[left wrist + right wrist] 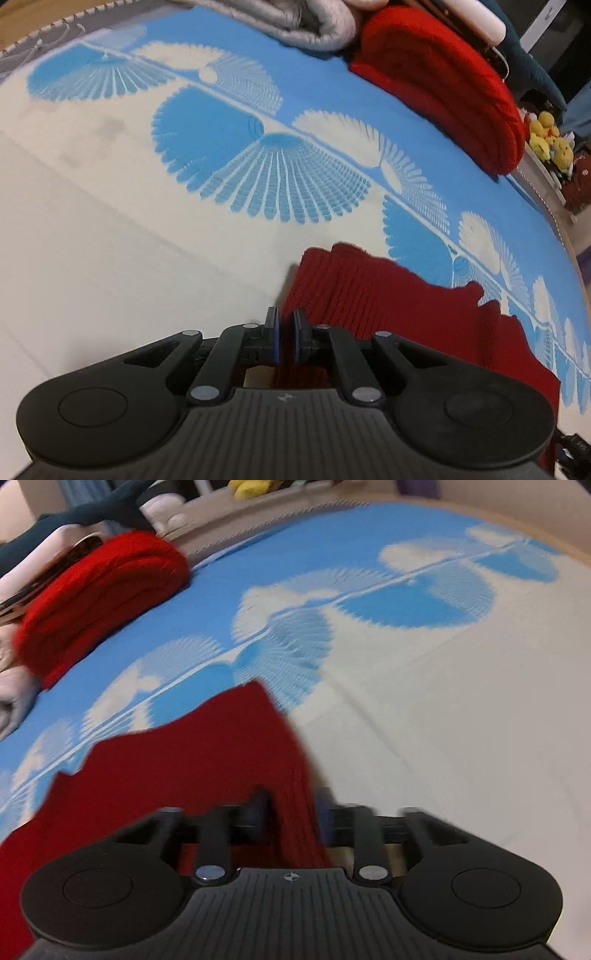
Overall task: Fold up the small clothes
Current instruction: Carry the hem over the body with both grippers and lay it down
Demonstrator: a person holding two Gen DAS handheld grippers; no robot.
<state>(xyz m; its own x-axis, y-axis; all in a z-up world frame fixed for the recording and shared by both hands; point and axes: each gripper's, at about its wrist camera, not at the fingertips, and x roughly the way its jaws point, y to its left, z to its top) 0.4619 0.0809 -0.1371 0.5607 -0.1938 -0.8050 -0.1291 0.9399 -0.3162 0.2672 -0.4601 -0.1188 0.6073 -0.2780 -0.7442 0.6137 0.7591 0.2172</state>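
Blue and cream fan-patterned bedding (110, 229) covers a bed, with a folded bright red knit (443, 85) far off. Near the cameras lies a dark red ribbed garment (351, 291). The left gripper (285, 328) is pinched narrow on its edge. The right gripper (291, 808) straddles another edge with jaws apart, not pressing. A lift now would likely raise one corner only, skewing the fold.
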